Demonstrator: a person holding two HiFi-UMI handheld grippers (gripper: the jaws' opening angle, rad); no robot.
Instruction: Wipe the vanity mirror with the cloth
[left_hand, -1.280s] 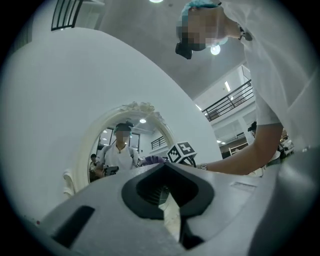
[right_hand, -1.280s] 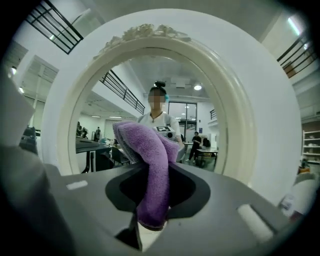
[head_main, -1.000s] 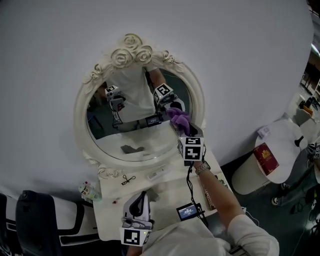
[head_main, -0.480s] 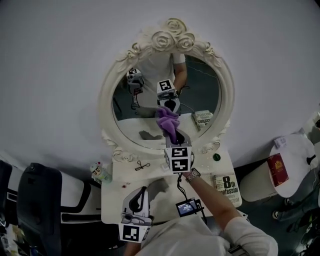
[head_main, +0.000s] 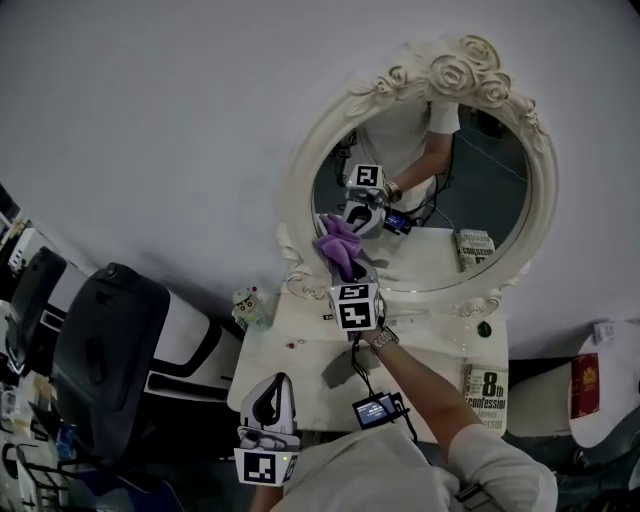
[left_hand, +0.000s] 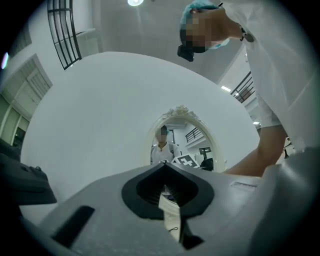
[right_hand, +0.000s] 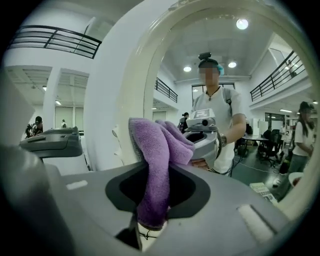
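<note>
An oval vanity mirror (head_main: 470, 190) in an ornate white frame (head_main: 300, 190) stands on a white table (head_main: 430, 350). My right gripper (head_main: 350, 275) is shut on a purple cloth (head_main: 340, 245), whose bunched end lies against the glass at its lower left, close to the frame. In the right gripper view the cloth (right_hand: 157, 145) hangs out between the jaws of the right gripper (right_hand: 155, 167), with the gripper's reflection just behind it. My left gripper (head_main: 276, 382) is low at the table's near edge, far from the mirror. It is shut and holds nothing (left_hand: 164, 167).
A book (head_main: 487, 385) lies on the table's right side, with a small green thing (head_main: 485, 328) by the frame. A little figure (head_main: 247, 303) stands at the table's left corner. A black chair (head_main: 100, 360) is on the left. A red book (head_main: 583, 385) lies far right.
My right gripper has carried the cloth from the right side of the glass across to its lower left. The mirror has slid to the right in the head view. The left gripper has stayed low.
</note>
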